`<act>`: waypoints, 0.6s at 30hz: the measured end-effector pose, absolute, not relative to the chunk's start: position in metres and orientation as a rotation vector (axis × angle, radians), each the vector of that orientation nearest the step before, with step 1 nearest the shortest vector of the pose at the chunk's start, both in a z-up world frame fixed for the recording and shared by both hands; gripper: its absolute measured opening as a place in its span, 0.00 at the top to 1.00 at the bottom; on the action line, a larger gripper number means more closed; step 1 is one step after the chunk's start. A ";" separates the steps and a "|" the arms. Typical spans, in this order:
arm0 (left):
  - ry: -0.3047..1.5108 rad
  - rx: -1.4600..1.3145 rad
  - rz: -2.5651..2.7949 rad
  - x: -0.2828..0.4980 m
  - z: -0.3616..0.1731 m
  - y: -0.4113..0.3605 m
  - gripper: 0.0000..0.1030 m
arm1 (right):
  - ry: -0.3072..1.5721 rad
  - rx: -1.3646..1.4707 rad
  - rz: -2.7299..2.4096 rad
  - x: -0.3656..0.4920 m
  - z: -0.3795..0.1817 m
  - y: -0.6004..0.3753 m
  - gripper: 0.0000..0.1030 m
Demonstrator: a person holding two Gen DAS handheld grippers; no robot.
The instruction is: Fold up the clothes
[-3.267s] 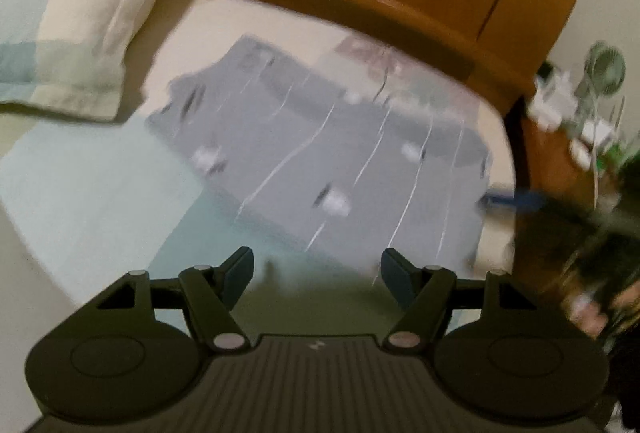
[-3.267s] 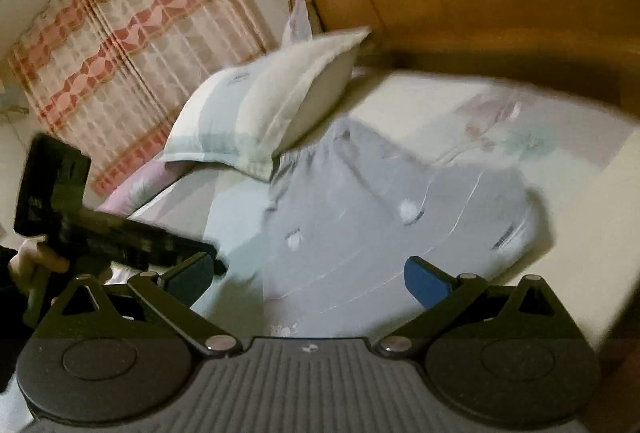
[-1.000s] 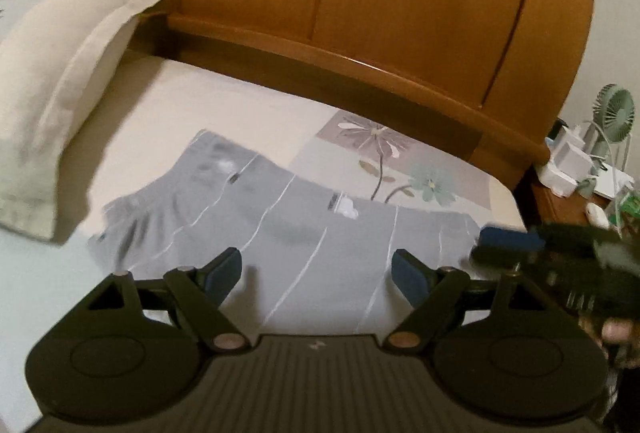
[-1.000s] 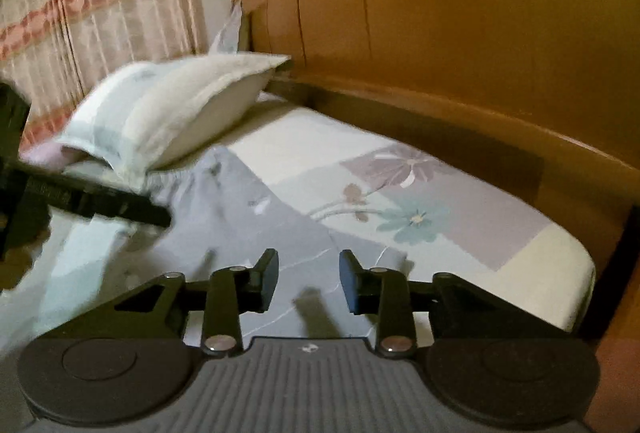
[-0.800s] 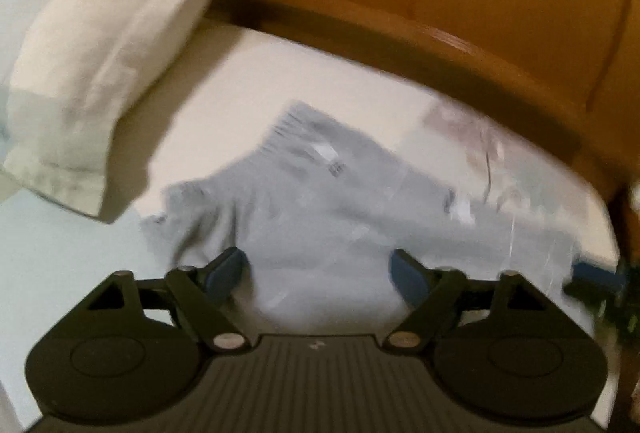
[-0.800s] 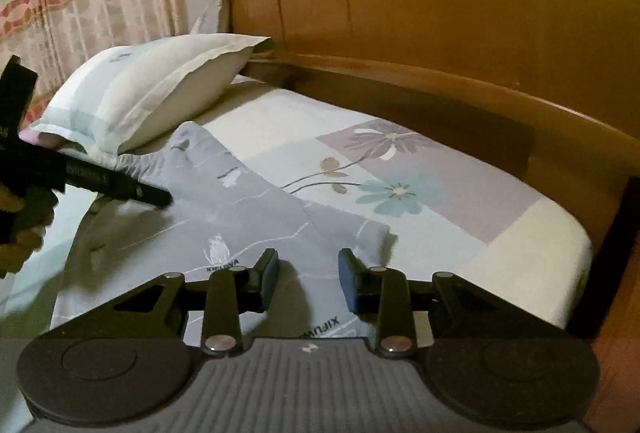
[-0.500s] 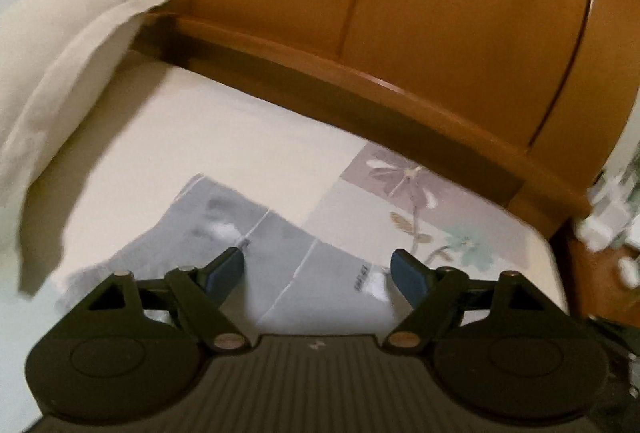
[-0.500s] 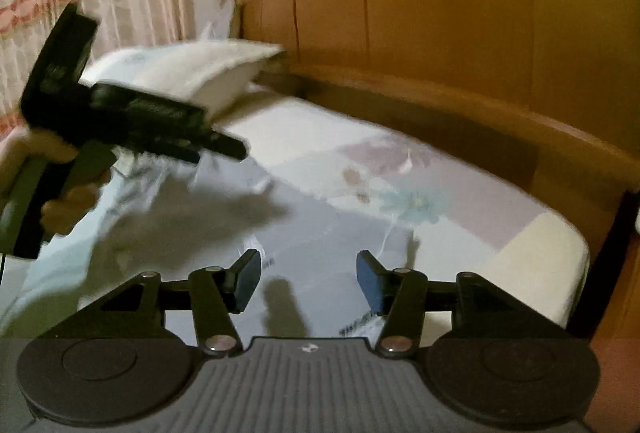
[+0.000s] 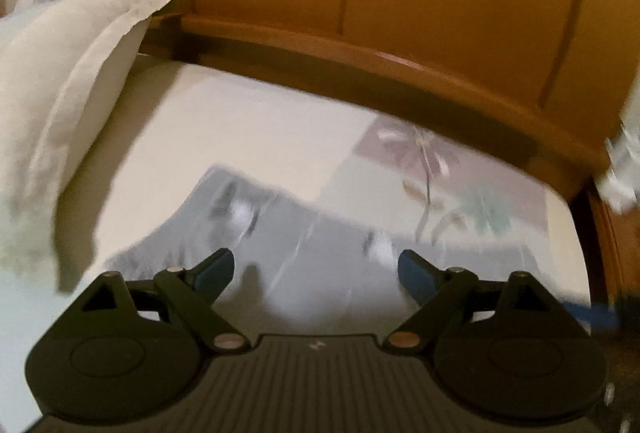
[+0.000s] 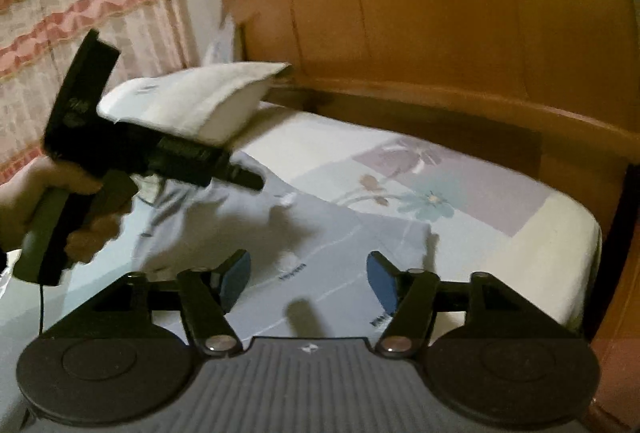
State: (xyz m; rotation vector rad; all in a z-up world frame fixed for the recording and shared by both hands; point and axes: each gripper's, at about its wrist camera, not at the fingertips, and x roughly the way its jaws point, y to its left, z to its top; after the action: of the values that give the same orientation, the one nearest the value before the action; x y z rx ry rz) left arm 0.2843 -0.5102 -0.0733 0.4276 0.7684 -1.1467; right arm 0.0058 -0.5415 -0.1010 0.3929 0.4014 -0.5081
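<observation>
While it lies flat on the bed sheet (image 10: 560, 229), the single grey garment (image 10: 320, 233), marked with thin white lines and small white motifs, sits just ahead of and under both tools. Two grippers show: the right gripper (image 10: 308, 279) has just been spreading its jaws, nothing between them; the left gripper (image 9: 316, 271), held in a hand (image 10: 48, 201), stands wide apart, empty. One pillow (image 9: 60, 105) lies left of them, the wooden headboard (image 10: 460, 13) beyond.
</observation>
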 end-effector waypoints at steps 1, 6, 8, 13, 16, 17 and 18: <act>0.773 0.443 -1.153 0.282 -0.073 -0.499 0.14 | 0.405 0.386 -0.496 0.006 -0.102 -0.540 0.28; 0.825 0.470 -1.101 0.286 -0.099 -0.461 0.11 | 0.457 0.409 -0.499 0.010 -0.119 -0.548 0.28; 0.852 0.409 -1.092 0.293 -0.104 -0.450 0.11 | 0.449 0.420 -0.495 0.007 -0.118 -0.548 0.28; 0.862 0.350 -1.041 0.287 -0.083 -0.432 0.12 | 0.438 0.396 -0.499 0.001 -0.103 -0.545 0.25; 0.807 0.409 -1.059 0.269 -0.068 -0.415 0.12 | 0.442 0.366 -0.471 0.002 -0.095 -0.539 0.20; 0.785 0.449 -1.049 0.261 -0.065 -0.407 0.12 | 0.451 0.353 -0.459 0.004 -0.094 -0.535 0.19; 0.769 0.486 -1.035 0.255 -0.063 -0.400 0.12 | 0.480 0.339 -0.457 0.009 -0.095 -0.530 0.19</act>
State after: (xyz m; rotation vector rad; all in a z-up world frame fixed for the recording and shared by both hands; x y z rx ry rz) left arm 0.2545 -0.4003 -0.0629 0.4859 0.7691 -1.0346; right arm 0.0091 -0.5301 -0.0950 0.3387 0.4801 -0.4573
